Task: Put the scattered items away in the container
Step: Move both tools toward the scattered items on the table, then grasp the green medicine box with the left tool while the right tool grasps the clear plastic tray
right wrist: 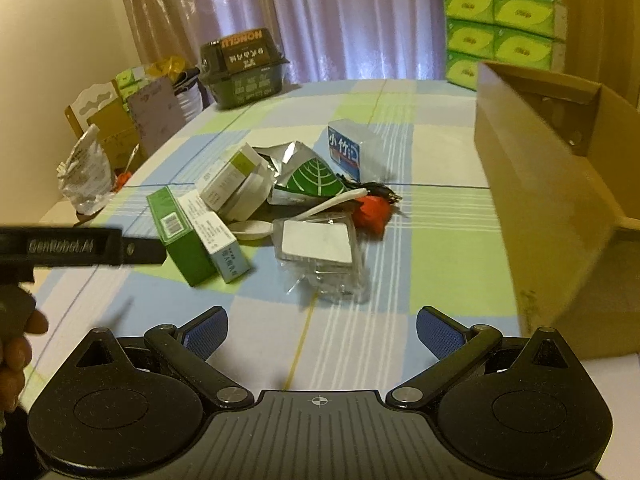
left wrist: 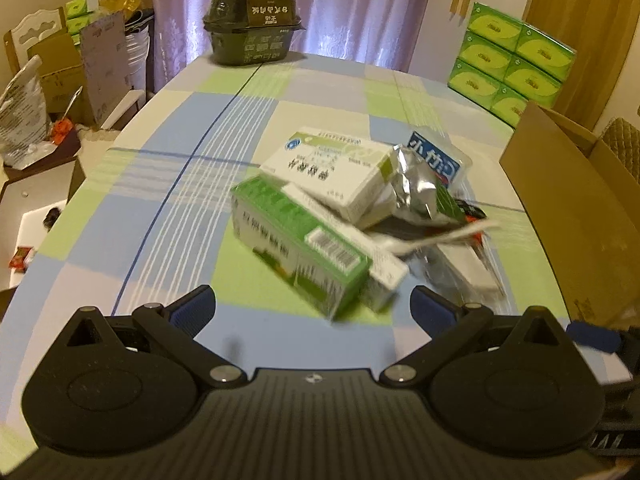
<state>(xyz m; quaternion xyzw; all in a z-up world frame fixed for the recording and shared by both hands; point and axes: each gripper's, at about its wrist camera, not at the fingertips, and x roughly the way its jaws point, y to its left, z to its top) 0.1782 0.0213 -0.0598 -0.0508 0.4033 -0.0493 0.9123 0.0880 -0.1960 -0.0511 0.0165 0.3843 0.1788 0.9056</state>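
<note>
Left wrist: green box (left wrist: 296,248) motion-blurred.

Crinkled glossy foil pouch (right wrist: 296,160); matt cardboard box (right wrist: 552,184).

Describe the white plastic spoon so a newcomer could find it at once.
Start at the big open cardboard box on the table's right side, then look left to the pile of packets in the middle of the checked tablecloth. The white plastic spoon lies there between the green carton and the red object, the only long, thin, curved piece among boxes and wrappers.
</note>
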